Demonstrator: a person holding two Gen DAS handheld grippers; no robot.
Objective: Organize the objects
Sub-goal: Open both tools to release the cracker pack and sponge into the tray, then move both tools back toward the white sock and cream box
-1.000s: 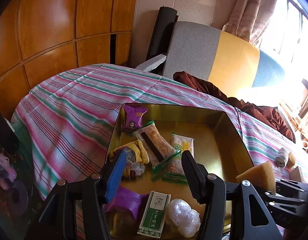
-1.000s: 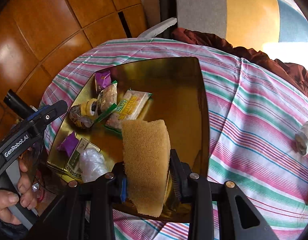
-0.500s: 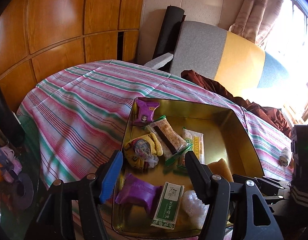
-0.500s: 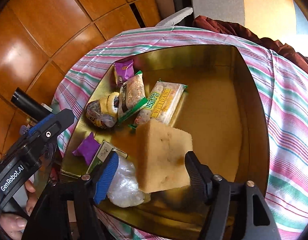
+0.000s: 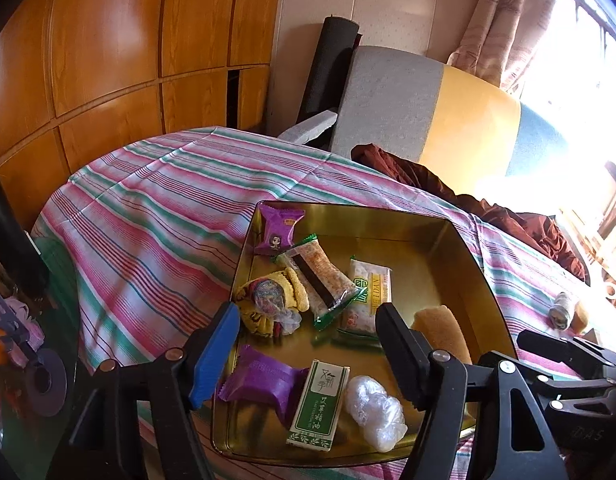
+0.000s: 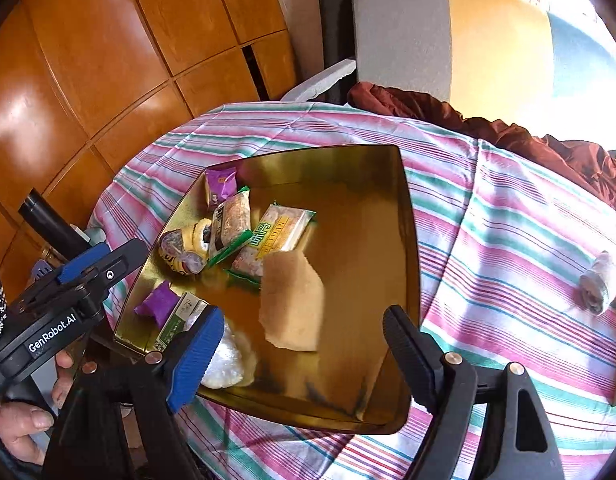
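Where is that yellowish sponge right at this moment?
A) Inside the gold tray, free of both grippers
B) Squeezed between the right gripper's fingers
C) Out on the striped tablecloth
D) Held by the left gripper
A: the sponge sits inside the gold tray beside the snack packets, while the right gripper stands wide open with nothing between its fingers, and the left gripper is open and empty too.
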